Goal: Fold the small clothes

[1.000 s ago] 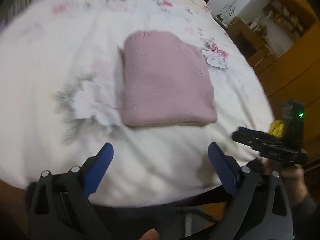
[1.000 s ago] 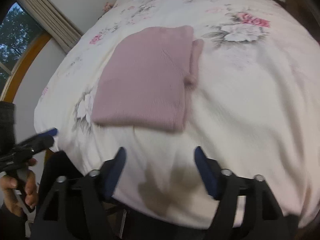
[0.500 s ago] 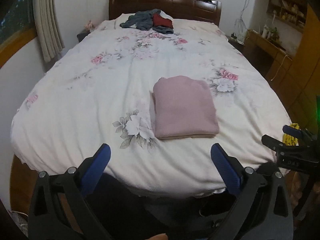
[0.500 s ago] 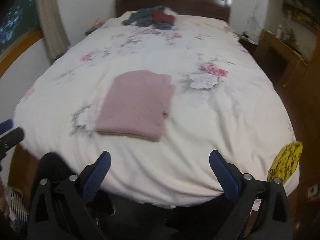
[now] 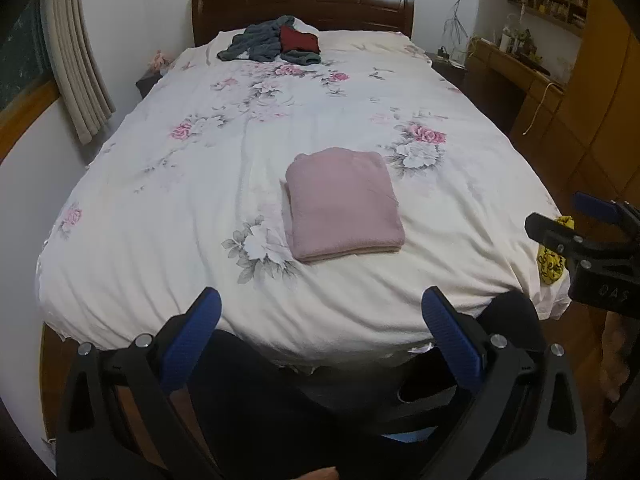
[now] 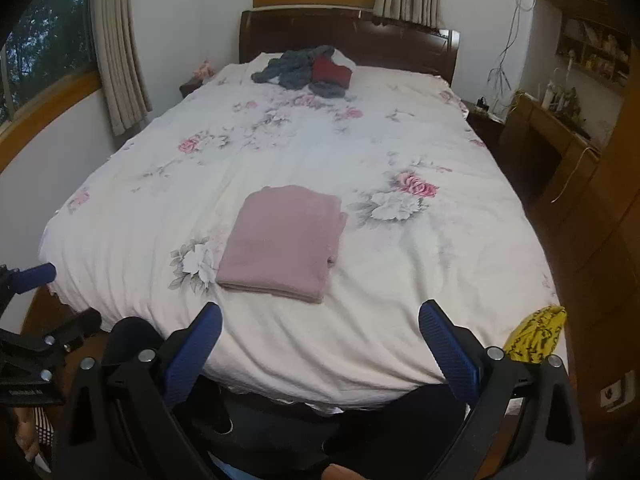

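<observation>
Both grippers, left [image 5: 320, 320] and right [image 6: 320, 330], hung released; sweater [image 5: 343, 204] lay folded; next, the pile [image 5: 276, 42] at 12 o'clock.

Pink knit garment [image 5: 344, 202] folded into a neat rectangle. Lies flat near the bed's [image 5: 160, 208] near end. Gray and red clothes [image 5: 276, 42] heaped at far end.

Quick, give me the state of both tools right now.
Left tool: open, holding nothing.
Right tool: open, holding nothing.
</observation>
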The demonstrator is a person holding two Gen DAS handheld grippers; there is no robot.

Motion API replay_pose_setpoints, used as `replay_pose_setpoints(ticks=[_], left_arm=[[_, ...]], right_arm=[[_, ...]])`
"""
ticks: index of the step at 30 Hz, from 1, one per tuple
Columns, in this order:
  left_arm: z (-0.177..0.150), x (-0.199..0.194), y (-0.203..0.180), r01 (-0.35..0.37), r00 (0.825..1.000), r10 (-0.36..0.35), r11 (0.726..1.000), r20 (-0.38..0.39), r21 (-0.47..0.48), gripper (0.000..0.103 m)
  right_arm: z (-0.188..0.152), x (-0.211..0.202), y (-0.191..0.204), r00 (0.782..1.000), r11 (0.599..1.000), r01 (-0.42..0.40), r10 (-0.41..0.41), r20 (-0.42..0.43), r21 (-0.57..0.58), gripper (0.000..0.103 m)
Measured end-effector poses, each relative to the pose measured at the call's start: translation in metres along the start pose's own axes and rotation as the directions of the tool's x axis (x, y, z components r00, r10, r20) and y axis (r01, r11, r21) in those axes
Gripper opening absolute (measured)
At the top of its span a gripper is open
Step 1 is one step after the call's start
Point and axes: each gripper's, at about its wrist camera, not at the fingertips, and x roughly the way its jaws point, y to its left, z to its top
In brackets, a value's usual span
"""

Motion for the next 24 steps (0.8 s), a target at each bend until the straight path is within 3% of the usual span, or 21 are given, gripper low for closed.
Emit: replay_pose_setpoints(ticks=[24], left_arm=[[0.0025,-0.0024,-0.0031,-0.024,1.0,0.024,0.999,0.003,-0.039,0.1]], right_arm=[[-0.008,0.0032,0.0087,1.0,1.0,-0.003,0.003,-0.02,-0.01,0.099]])
